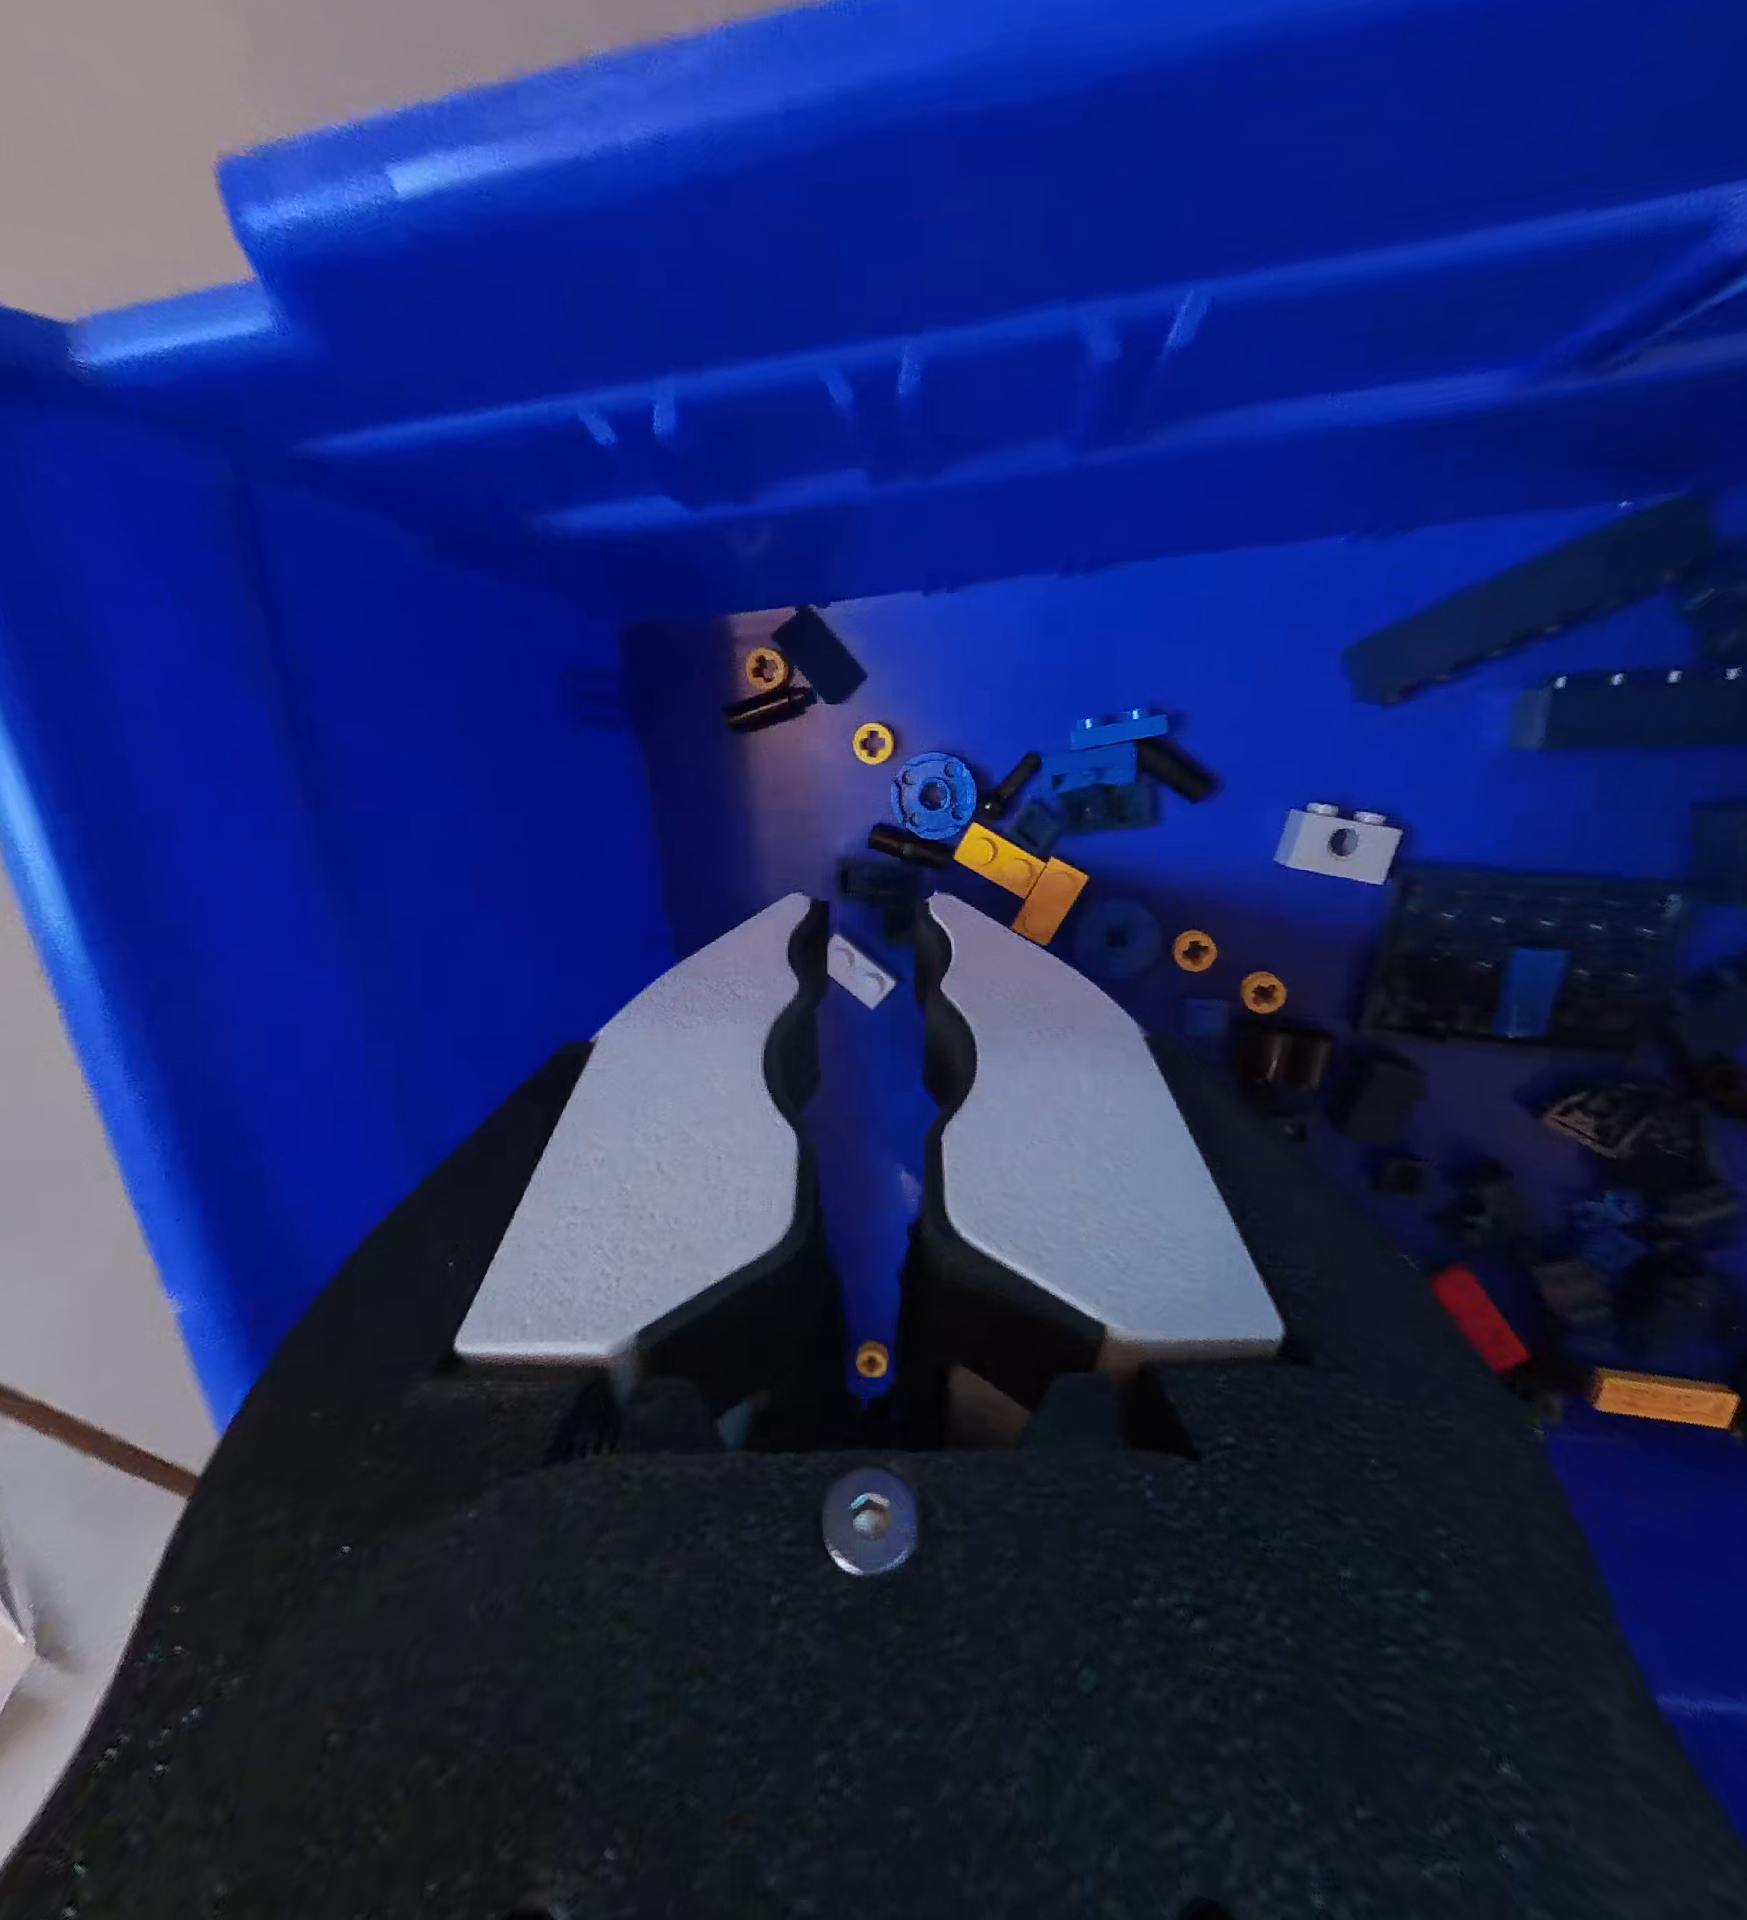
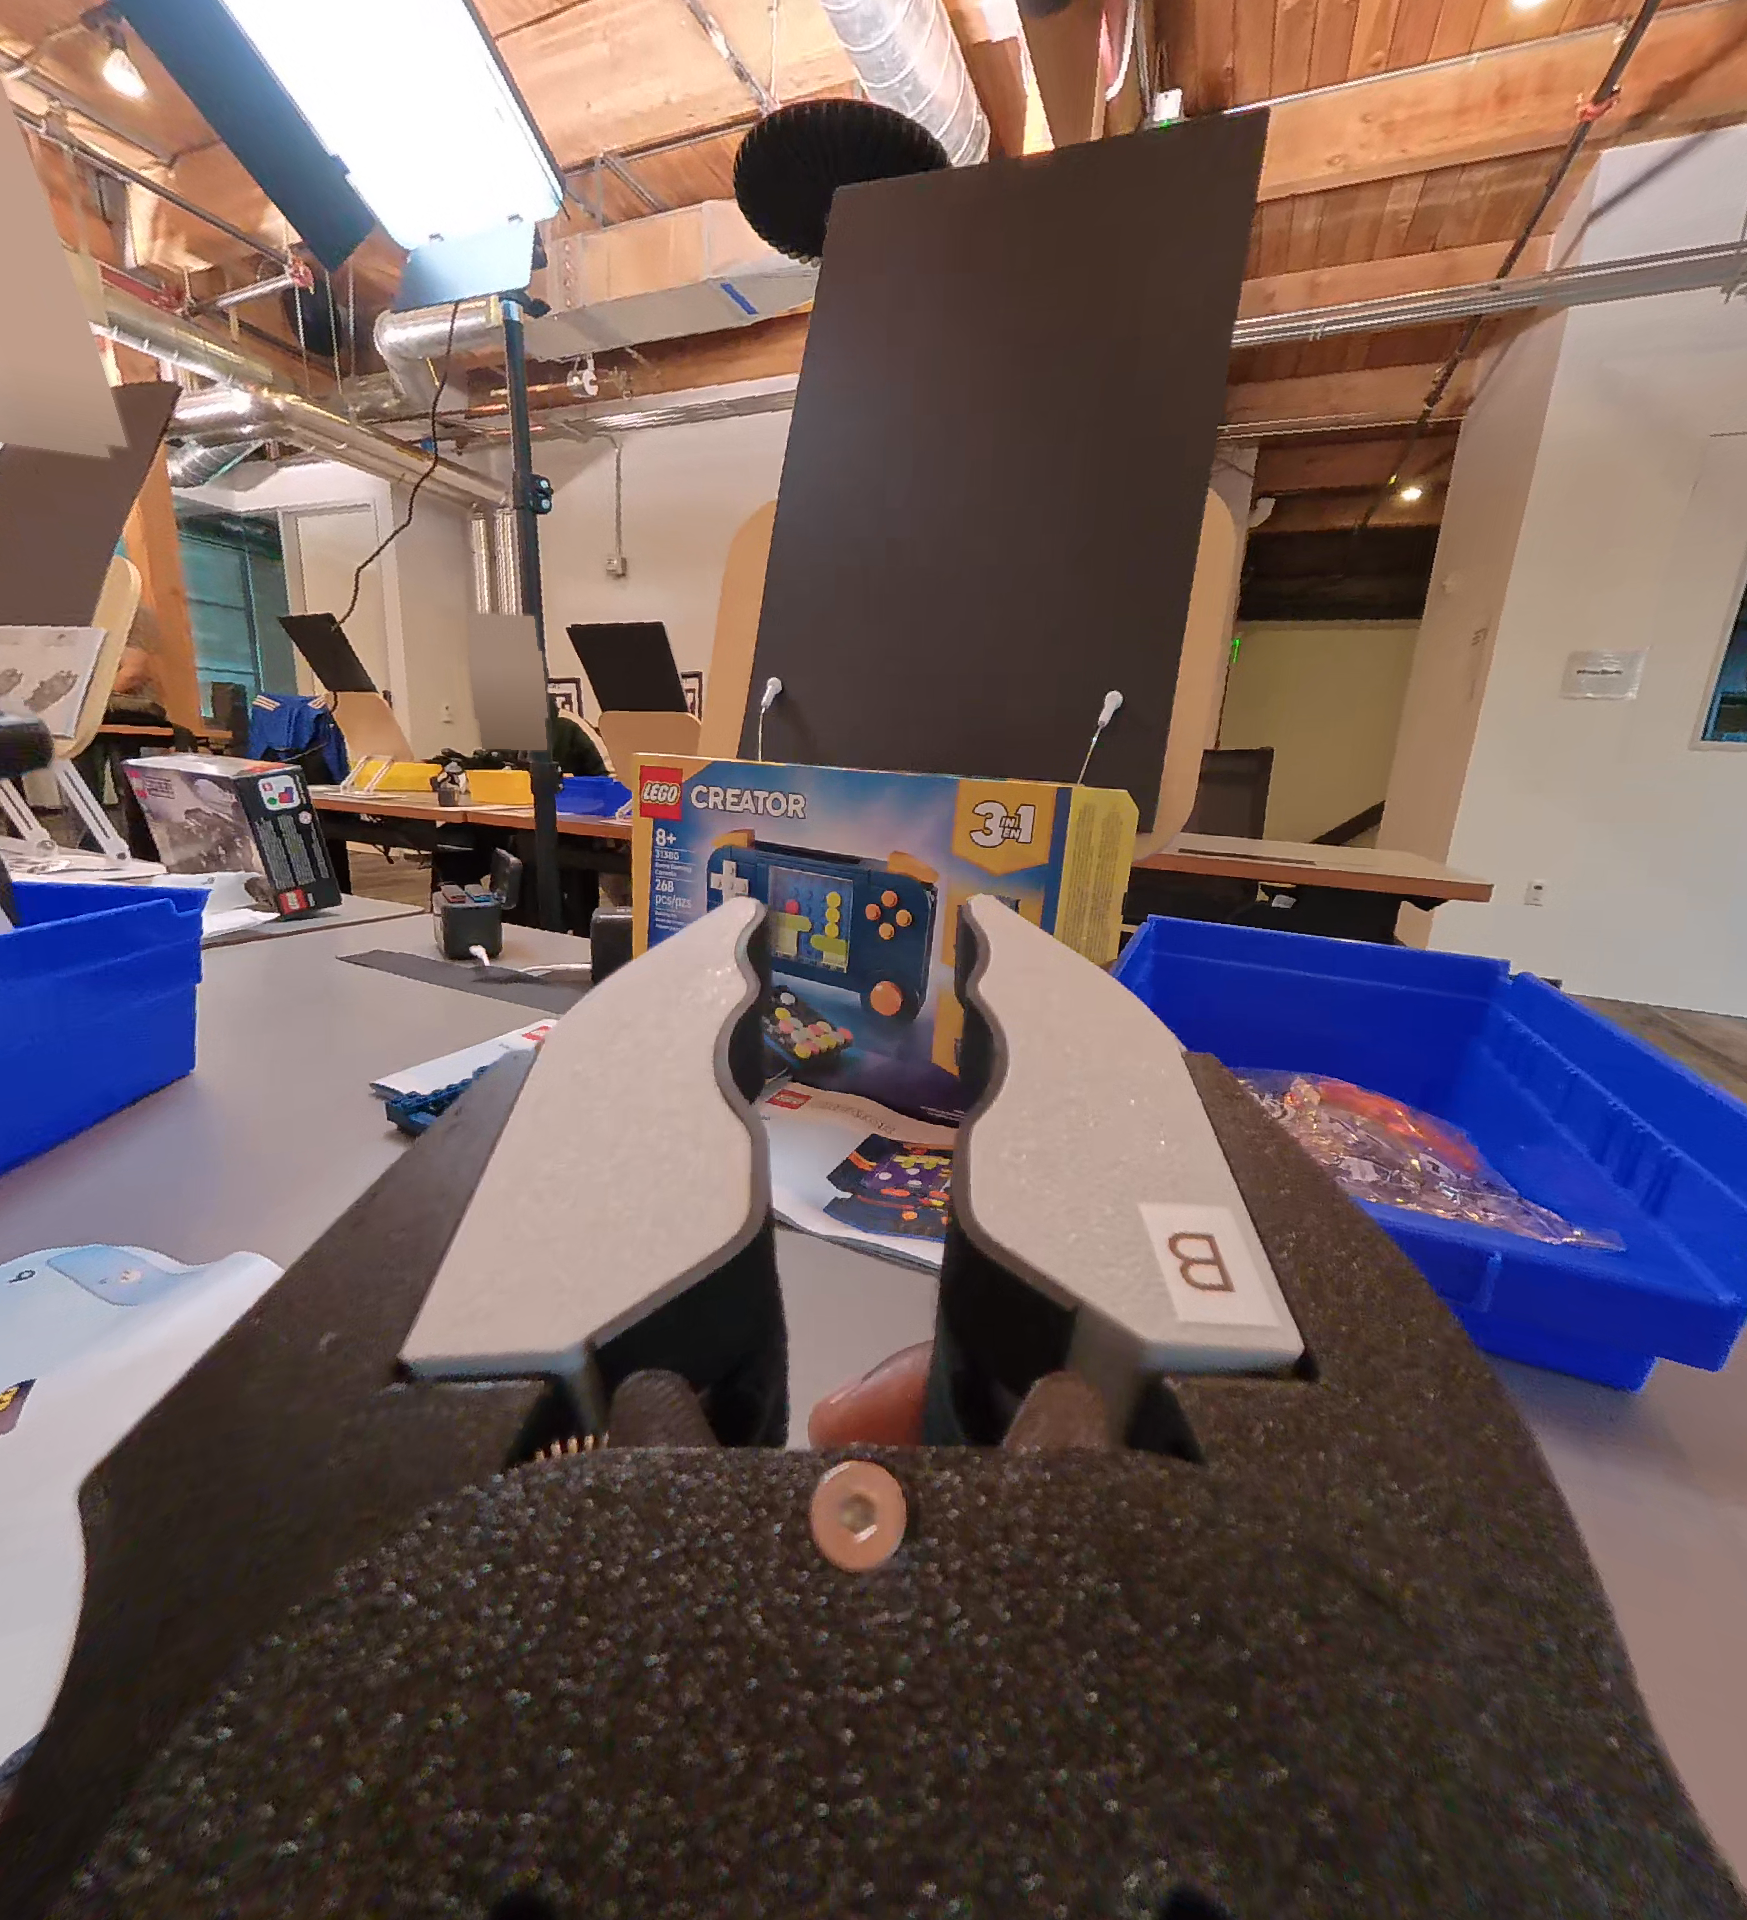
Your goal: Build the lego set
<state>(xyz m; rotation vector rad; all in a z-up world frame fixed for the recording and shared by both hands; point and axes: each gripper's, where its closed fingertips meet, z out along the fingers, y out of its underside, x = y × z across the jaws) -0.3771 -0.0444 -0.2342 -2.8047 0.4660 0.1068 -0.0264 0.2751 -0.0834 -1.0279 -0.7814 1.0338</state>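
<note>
While narrowed, left claw (image 1: 874,914) straddles white plate (image 1: 861,971) unpinched | right claw (image 2: 864,920) spread, bare.

Grey-fingered black foam gripper (image 1: 871,914)

My left wrist view is dim and motion-blurred inside the blue bin (image 1: 433,831); my right is bright under the overhead light panel (image 2: 391,104), edges fisheye-bent.
</note>
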